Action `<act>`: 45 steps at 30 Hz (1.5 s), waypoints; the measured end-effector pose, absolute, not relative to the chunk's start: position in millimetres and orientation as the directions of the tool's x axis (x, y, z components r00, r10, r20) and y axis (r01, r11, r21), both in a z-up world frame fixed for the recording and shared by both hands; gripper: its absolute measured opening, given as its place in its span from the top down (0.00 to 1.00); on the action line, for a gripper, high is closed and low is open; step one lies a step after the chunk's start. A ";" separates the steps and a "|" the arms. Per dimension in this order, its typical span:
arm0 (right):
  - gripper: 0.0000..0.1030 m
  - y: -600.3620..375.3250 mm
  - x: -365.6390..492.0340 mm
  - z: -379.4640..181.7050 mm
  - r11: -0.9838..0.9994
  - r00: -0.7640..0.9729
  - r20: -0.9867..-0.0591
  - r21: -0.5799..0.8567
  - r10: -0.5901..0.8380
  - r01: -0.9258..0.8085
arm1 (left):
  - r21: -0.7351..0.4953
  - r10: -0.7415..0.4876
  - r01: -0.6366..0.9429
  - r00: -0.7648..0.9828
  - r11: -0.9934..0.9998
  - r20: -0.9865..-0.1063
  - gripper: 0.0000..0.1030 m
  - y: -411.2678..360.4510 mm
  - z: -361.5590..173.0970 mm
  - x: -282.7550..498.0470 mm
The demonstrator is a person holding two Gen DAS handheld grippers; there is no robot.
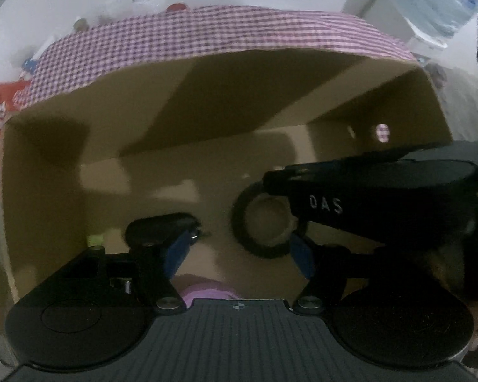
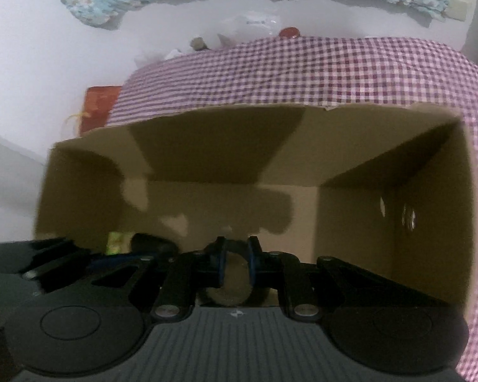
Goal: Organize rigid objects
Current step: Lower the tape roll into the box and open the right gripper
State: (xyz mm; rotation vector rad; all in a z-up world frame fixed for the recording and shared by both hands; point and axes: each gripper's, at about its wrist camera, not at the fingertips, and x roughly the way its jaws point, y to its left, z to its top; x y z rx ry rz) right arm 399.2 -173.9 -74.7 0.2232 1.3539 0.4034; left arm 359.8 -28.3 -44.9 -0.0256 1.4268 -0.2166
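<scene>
Both hand-held grippers are pointed down into the open brown cardboard box (image 1: pixel 63 172) that sits on the purple-and-white checked cloth (image 1: pixel 207 31).

In the right wrist view, the right gripper (image 2: pixel 235 262) sits at the lower centre, its blue-padded jaws drawn close together and clamped on the black ring-shaped tape roll with a cardboard core (image 2: pixel 229 286). The left wrist view shows that same roll right of centre (image 1: pixel 264 222), hanging just above the box floor.

The left gripper (image 1: pixel 239 251) has its jaws standing apart with nothing between them; a small black oblong object (image 1: pixel 162 226) lies by its left finger, and a pale green scrap (image 1: pixel 94 239) shows near the box wall.

To finish well, I'd lower the roll until it rests flat on bare floor clear of the black object, then release gently and lift straight out, keeping the two grippers from knocking together.
</scene>
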 end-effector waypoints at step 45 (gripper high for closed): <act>0.78 -136.3 404.8 -61.2 0.888 0.161 -0.874 0.449 0.459 -0.097 | -0.402 -0.368 0.022 0.449 0.916 -0.815 0.28 61.8 87.8 244.8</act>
